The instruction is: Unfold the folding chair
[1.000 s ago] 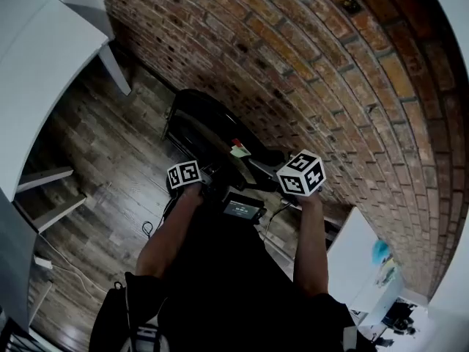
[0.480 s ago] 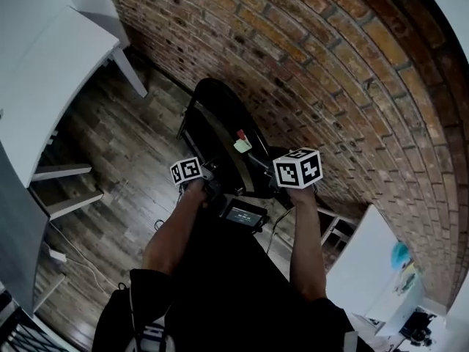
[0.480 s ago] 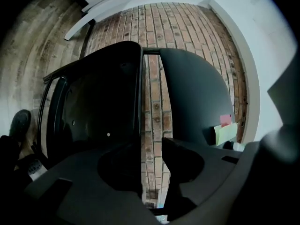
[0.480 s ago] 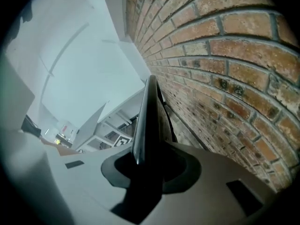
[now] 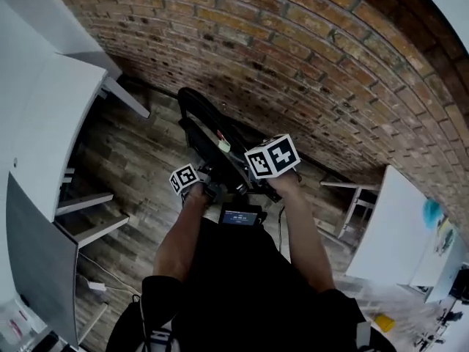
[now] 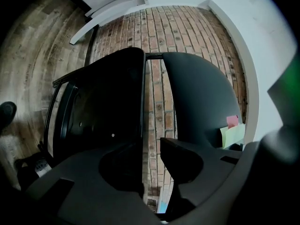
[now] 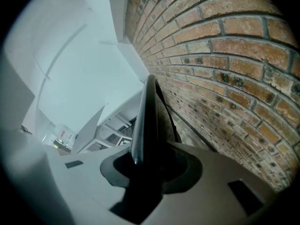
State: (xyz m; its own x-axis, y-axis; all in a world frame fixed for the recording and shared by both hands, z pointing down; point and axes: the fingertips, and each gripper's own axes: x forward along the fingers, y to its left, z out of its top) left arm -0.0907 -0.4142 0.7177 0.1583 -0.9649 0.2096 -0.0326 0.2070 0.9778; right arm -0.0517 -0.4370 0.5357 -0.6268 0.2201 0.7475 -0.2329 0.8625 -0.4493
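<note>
The black folding chair [image 5: 209, 134] leans against the brick wall, with green and pink sticky notes [image 6: 232, 131] on its backrest [image 6: 199, 95]. In the left gripper view the seat panel [image 6: 101, 109] stands apart from the backrest. My left gripper [image 6: 152, 161] has just been closing. The seat's edge lies between its jaws against the left one, and brick shows in the gap to the right one. My right gripper [image 7: 147, 165] sits on the thin backrest edge [image 7: 147, 109]. Its jaws have just been opening, but the edge fills the space between them.
The brick wall [image 5: 308, 57] runs close behind the chair. A white desk [image 5: 51, 116] with shelves [image 5: 84, 204] stands left, and a white table [image 5: 396, 226] right. A cable and plug [image 5: 95, 284] lie on the wood floor [image 5: 139, 163]. A small screen [image 5: 238, 216] hangs at the person's waist.
Both grippers have moved in on the chair. The right gripper's cube has shifted left and rolled. The left gripper has come down to the seat's edge.
</note>
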